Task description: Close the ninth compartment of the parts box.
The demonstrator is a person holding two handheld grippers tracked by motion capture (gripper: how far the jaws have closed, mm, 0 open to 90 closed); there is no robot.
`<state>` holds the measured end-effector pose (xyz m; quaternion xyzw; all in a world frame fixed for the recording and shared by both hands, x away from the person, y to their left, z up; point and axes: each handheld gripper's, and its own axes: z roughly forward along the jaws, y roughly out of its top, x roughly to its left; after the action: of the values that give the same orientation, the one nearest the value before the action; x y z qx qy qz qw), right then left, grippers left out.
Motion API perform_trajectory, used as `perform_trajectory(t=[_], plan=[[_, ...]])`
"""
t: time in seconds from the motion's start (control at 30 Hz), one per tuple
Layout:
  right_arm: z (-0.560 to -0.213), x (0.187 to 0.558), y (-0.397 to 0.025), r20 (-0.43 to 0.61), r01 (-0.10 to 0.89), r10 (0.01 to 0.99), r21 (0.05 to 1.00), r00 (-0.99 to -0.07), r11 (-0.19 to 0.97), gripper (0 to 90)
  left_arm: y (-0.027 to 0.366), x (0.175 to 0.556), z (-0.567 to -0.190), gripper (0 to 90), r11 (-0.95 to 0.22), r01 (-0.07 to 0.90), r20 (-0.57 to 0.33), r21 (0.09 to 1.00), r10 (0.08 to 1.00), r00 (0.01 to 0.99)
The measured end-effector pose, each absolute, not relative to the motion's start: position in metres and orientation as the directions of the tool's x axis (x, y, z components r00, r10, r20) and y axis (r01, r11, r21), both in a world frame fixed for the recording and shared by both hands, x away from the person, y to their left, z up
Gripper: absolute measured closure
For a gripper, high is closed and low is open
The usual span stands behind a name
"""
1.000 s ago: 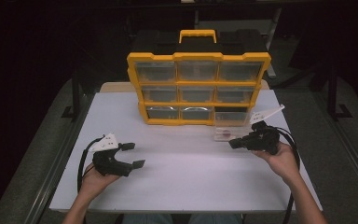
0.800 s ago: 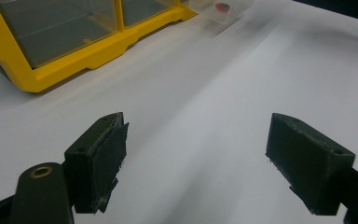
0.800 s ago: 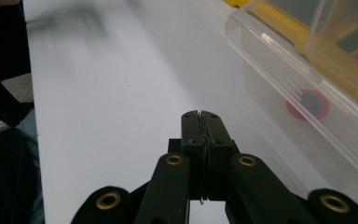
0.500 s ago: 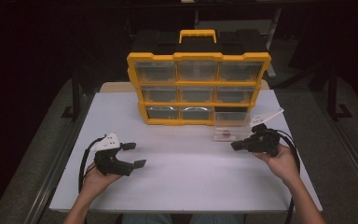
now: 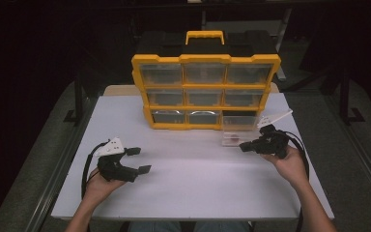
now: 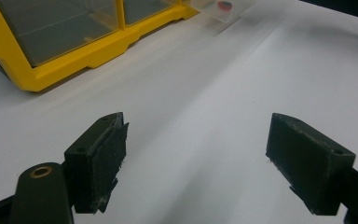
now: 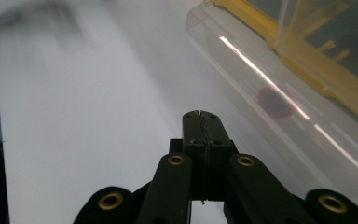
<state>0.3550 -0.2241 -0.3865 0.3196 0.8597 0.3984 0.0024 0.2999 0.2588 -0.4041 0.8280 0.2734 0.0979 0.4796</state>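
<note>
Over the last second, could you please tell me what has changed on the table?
The right gripper has drifted slightly toward the person, beside the clear drawer, jaws shut. The left gripper stays open; the yellow organizer is unmoved.

Clear plastic drawer (image 5: 235, 137) pulled out of yellow organizer (image 5: 205, 92), lying flat on surface at organizer's 5 o'clock, small red item (image 7: 275, 101) inside.
</note>
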Motion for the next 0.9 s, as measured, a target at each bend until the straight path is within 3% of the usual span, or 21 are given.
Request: perform_trajectory(t=[0.9], plan=[[-0.371, 0.375, -0.219, 0.199, 0.558, 0.599, 0.659, -0.776, 0.504, 88.9, 0.260, 0.299, -0.402, 19.9, -0.389, 0.346, -0.093, 0.854, 0.541, 0.836]])
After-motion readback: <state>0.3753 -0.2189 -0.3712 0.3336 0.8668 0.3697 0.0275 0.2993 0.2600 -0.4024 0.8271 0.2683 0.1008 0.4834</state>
